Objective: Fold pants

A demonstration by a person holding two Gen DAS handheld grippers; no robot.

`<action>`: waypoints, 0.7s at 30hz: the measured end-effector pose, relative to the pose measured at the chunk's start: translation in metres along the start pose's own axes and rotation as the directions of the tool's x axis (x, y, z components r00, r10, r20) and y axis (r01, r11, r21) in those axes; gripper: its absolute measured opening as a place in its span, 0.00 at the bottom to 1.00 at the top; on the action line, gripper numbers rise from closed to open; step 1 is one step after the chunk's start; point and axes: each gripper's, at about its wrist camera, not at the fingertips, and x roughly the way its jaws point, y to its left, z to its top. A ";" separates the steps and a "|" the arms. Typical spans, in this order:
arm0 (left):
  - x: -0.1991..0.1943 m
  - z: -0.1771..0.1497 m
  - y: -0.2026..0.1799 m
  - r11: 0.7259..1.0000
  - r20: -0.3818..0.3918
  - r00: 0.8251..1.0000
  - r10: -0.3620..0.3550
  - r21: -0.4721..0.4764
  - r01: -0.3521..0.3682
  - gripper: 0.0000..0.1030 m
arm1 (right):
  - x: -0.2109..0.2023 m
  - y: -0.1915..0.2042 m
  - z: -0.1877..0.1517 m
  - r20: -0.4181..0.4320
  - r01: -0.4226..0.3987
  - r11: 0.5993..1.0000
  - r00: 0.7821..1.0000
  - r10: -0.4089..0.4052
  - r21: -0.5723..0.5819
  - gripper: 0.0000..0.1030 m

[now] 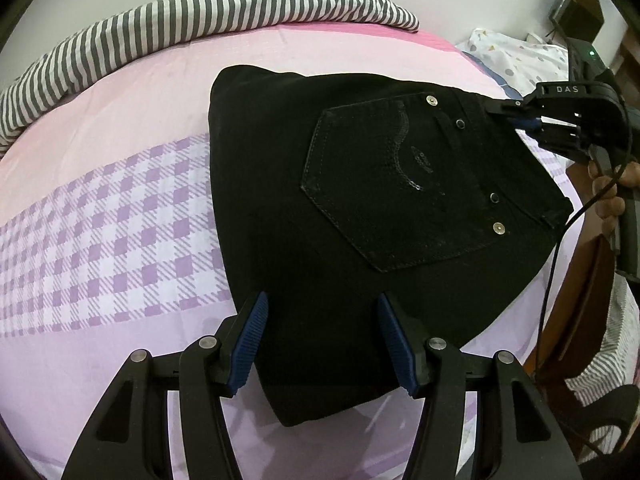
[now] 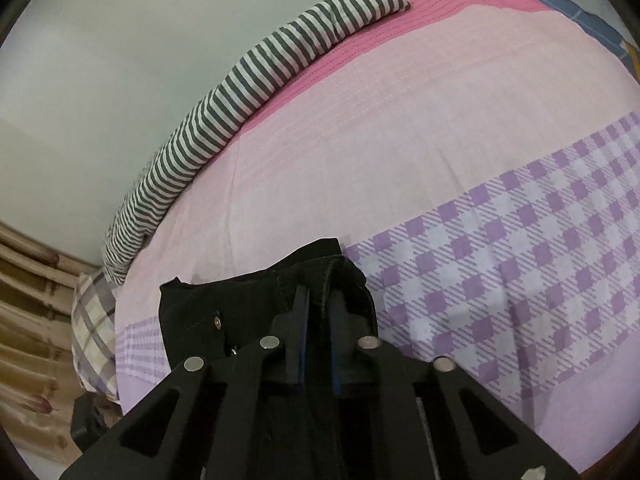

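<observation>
Pink bed (image 1: 120, 128) is holding the pants (image 1: 360, 208), looking mostly folded mid-frame; my right claw (image 2: 318, 312) is pinching the waistband, left claw (image 1: 320, 344) is hovering spread wide.

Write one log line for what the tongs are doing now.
left tongs: open over black jeans | right tongs: shut on waistband | pink bedsheet

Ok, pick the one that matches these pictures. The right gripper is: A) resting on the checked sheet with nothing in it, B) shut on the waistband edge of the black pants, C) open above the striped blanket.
B: the right gripper has its fingers pinched on the waistband of the black pants.
</observation>
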 end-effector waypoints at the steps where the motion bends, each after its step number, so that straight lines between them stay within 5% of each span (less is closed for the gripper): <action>1: 0.000 0.000 0.000 1.000 0.000 1.000 0.001 0.001 -0.001 0.56 | 0.000 0.000 0.000 0.000 0.000 1.000 1.000 0.000 0.000 0.22; 5: -0.001 0.001 -0.003 1.000 0.000 1.000 0.010 0.005 -0.010 0.57 | -0.015 0.000 -0.015 -0.002 -0.021 0.999 1.000 0.021 -0.028 0.45; 9: -0.003 0.002 -0.004 1.000 0.000 1.000 0.022 0.013 -0.022 0.58 | -0.022 0.001 -0.029 -0.033 -0.023 0.997 0.999 0.021 -0.075 0.58; 17: -0.016 0.004 0.000 1.000 0.017 1.000 0.011 0.026 -0.011 0.65 | -0.016 -0.012 -0.043 -0.103 -0.056 0.994 0.994 0.047 -0.090 0.63; 21: -0.026 0.005 0.021 0.998 0.044 0.998 -0.049 -0.040 0.051 0.67 | -0.012 -0.016 -0.049 -0.139 -0.075 0.992 0.988 0.060 -0.104 0.64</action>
